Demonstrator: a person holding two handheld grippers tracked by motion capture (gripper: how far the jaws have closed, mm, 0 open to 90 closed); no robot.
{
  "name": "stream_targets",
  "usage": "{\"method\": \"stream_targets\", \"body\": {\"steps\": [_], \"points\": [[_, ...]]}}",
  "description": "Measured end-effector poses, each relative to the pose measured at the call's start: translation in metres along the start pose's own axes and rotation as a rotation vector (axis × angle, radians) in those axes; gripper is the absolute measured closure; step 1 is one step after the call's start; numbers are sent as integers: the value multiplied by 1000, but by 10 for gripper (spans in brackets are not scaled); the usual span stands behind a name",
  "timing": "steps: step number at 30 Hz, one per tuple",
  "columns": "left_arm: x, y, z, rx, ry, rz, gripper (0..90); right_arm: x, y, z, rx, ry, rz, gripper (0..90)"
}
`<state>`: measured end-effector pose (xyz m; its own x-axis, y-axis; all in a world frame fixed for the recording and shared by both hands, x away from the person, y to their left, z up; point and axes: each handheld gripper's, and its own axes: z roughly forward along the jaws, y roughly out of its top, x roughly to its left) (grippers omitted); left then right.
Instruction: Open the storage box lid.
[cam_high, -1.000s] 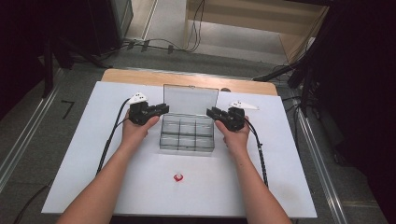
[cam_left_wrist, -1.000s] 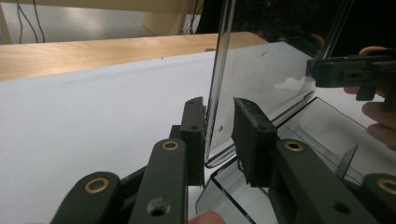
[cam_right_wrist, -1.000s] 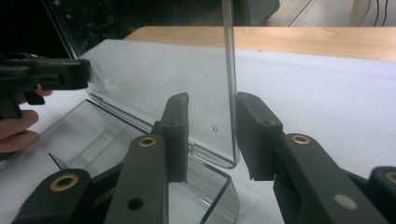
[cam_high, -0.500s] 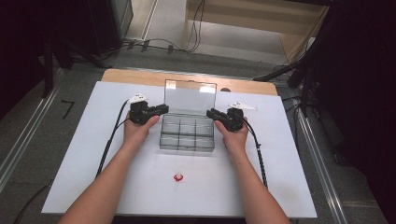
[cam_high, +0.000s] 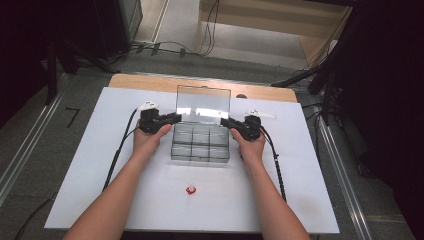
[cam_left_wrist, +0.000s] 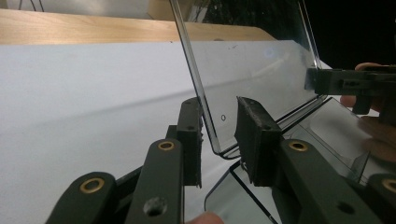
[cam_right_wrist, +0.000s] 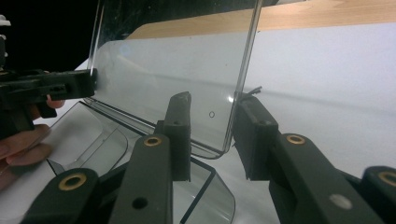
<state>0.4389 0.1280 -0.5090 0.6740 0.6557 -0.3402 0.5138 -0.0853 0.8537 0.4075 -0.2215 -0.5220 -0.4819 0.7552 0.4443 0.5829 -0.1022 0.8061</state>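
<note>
A: What lies nearest on the tabletop (cam_high: 90, 165)?

B: A small red thing (cam_high: 190, 190), alone on the white sheet, near the front edge and well apart from both hands.

A: And beyond it?

B: The clear box (cam_high: 200, 145) with its compartments, at the middle of the tabletop. The left hand (cam_high: 148, 141) is just beside its left end, the right hand (cam_high: 248, 146) just beside its right end.

A: How do the jaws stand?

B: The left gripper (cam_left_wrist: 219, 135) has its jaws narrowly parted around the left edge of the raised lid (cam_left_wrist: 252, 79). The outer jaw lies against that edge; a gap shows between the lid and the inner jaw, so it is not clamped. They have just been opening a little, with the lid between them.

A: And the other one?

B: The right gripper (cam_right_wrist: 212, 133) straddles the lid's right edge the same way: the outer jaw is close to the edge, the inner one stands off from the pane. Whether the outer jaw touches, I cannot tell.

A: And the lid itself?

B: It stands nearly upright at the far side of the box, in front of the wooden strip (cam_high: 150, 81) along the far edge.
</note>
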Motion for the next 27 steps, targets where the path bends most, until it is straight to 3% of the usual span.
{"method": "stream_targets", "body": {"steps": [6, 27], "points": [[2, 0, 1, 4, -12, -19, 692, -1, -1, 1, -2, 9, 20, 656], [2, 0, 3, 14, 19, -50, 605, -8, -2, 2, 14, 26, 110, 605]]}}
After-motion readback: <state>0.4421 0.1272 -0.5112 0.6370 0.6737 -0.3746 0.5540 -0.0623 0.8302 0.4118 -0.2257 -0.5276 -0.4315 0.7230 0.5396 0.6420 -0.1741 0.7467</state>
